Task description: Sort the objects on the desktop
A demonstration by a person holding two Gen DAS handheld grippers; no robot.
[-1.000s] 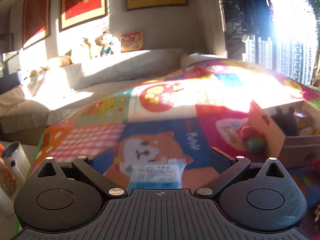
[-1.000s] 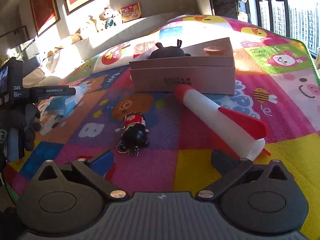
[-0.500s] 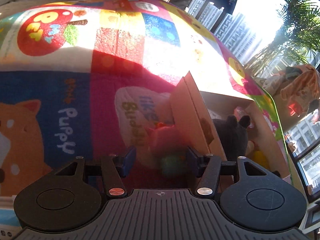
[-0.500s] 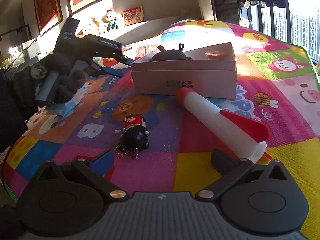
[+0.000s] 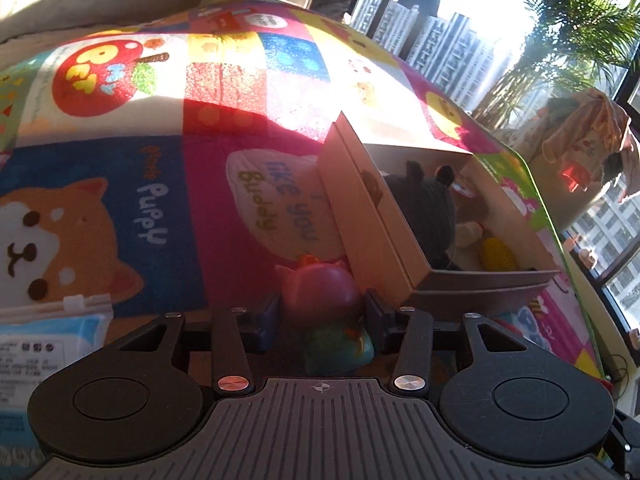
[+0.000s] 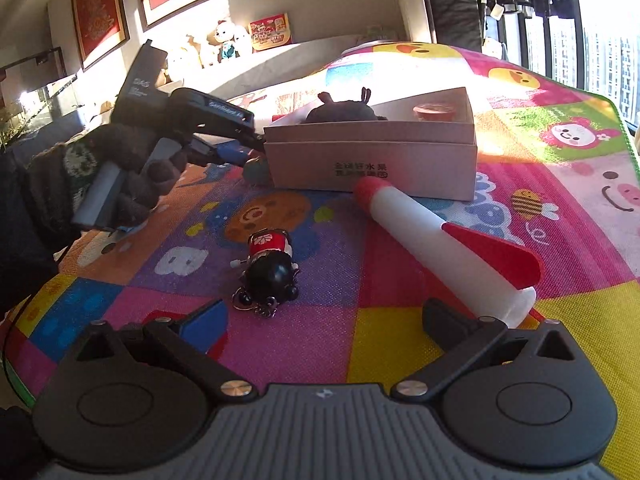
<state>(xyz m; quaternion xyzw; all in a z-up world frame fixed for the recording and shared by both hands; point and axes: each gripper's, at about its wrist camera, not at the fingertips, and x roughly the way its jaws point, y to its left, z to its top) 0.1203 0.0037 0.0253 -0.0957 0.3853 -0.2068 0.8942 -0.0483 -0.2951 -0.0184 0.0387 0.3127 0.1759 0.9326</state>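
The pink-and-green toy (image 5: 322, 304) sits on the play mat (image 5: 200, 184), just beside the cardboard box (image 5: 372, 216) at the box's 7 o'clock corner. The left gripper (image 5: 320, 316) has its fingers closed in against the toy's pink head, one on each side. The gloved left hand (image 6: 120, 176) holds that tool low, angled toward the box (fingers wrapped round the handle). The right gripper (image 6: 324, 320) is spread wide with nothing between its fingers, the black figurine (image 6: 272, 272) at 12 o'clock and the toy rocket (image 6: 448, 248) at 1 o'clock.
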